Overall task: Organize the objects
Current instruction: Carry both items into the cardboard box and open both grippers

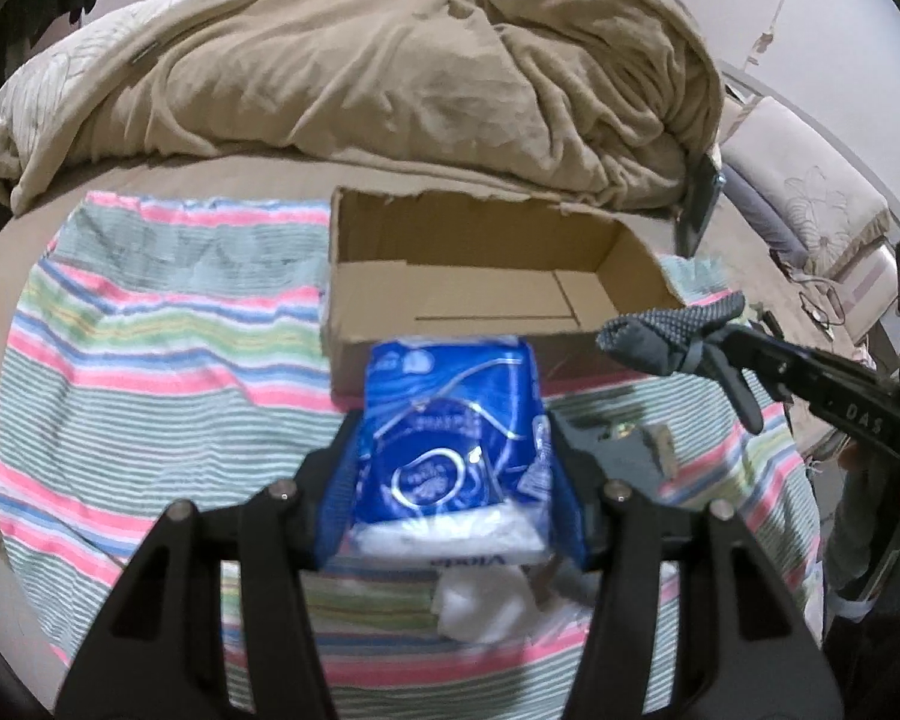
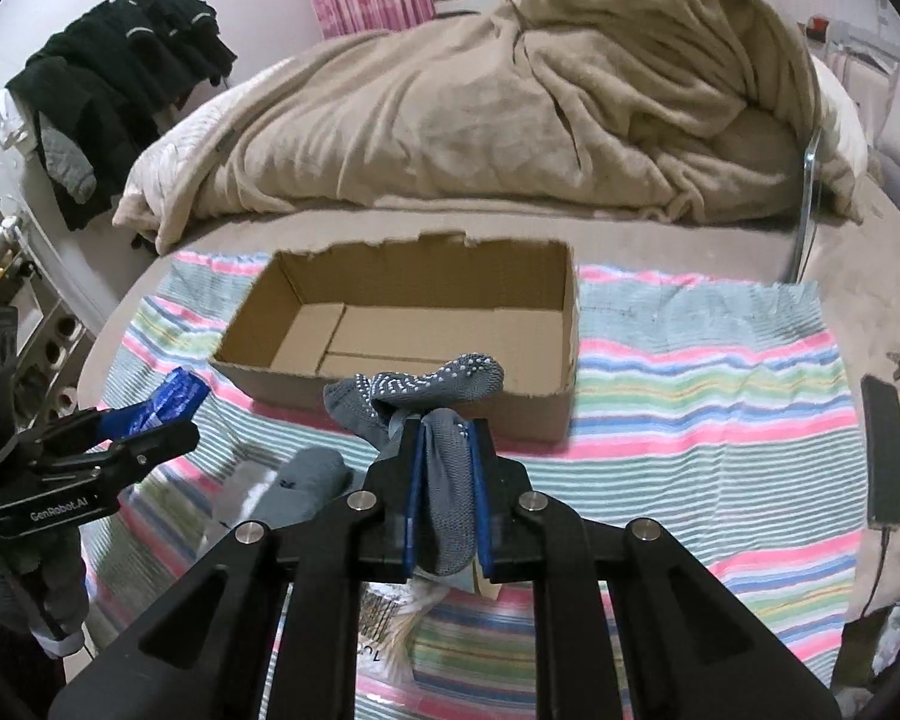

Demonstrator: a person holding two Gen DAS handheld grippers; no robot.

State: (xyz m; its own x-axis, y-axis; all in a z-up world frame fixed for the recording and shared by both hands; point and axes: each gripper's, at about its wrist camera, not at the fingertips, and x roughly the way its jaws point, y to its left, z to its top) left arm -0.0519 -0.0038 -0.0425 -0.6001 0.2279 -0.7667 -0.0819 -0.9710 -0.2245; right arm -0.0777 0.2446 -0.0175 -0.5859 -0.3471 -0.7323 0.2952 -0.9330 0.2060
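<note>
My left gripper (image 1: 450, 450) is shut on a blue tissue pack (image 1: 450, 426) and holds it above the striped towel (image 1: 150, 360), just in front of the open cardboard box (image 1: 486, 276). My right gripper (image 2: 444, 456) is shut on a grey sock with white grip dots (image 2: 432, 390), held in front of the box (image 2: 402, 324). The sock in the right gripper also shows at the right of the left wrist view (image 1: 666, 324). The tissue pack in the left gripper also shows at the left of the right wrist view (image 2: 168, 402). The box is empty.
The box stands on a striped towel (image 2: 690, 396) on a bed, with a heaped beige blanket (image 2: 510, 108) behind it. A rolled grey sock (image 2: 312, 480) lies on the towel below my right gripper. A phone (image 2: 885, 456) lies at the right edge.
</note>
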